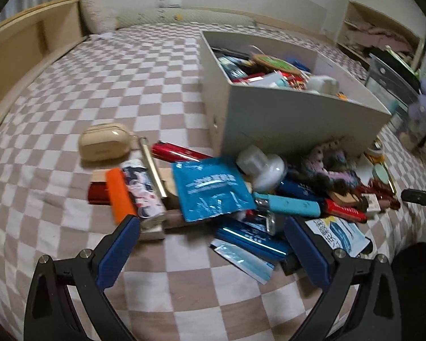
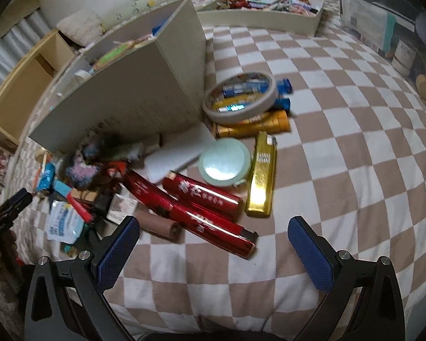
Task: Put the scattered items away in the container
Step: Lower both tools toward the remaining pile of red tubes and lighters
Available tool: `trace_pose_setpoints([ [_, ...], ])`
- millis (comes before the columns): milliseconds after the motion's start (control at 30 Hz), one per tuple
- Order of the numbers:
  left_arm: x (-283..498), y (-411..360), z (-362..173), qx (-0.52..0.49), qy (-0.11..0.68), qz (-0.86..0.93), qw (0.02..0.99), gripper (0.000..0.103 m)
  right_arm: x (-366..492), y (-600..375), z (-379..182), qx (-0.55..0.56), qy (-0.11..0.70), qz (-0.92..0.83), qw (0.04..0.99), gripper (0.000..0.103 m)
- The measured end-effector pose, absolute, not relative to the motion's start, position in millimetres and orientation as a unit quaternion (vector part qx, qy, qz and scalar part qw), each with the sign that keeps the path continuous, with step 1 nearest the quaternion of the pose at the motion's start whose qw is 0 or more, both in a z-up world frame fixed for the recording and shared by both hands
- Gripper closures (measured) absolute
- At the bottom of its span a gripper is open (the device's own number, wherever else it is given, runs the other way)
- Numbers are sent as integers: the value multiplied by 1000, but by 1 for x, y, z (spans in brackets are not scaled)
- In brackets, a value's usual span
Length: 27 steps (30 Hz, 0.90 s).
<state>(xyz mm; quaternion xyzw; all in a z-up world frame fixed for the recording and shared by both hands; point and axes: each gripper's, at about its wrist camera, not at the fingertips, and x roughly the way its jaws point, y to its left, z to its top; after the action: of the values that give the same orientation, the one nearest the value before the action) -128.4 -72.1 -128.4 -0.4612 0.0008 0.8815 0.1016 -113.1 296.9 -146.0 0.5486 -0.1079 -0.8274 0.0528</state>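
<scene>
Above the checkered bedcover (image 2: 326, 119), both grippers' fingers (image 1: 119, 244) (image 2: 309, 244) spread wide, empty, near scattered items (image 1: 213, 190).

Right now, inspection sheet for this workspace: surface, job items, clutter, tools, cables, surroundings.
Surface: checkered bedsheet, soft, wrinkled.
Job's things: white box already part-filled; loose pile in front of it includes blue packet, beige case, red lighters, gold lighter, tape roll.
Clutter: second shallow tray of items further back.
Grippers: left tool open, empty; right tool open, empty.
Cables: nothing seen.
Surroundings: wooden bed frame, shelf.
</scene>
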Motion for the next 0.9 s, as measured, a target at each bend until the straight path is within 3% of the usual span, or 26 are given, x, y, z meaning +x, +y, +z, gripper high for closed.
trace_pose_setpoints([
  [300,-131,-80,-160,-496,-55,859,113,1,-114,286,-172,617,31,-785,45,0],
  [733,-124,-88,-156,-487,-95,860,114,0,-131,322,-177,623,42,-779,55,0],
  [900,-120,-78,-153,-478,-73,866,129,0,-135,332,-177,628,46,-776,50,0],
])
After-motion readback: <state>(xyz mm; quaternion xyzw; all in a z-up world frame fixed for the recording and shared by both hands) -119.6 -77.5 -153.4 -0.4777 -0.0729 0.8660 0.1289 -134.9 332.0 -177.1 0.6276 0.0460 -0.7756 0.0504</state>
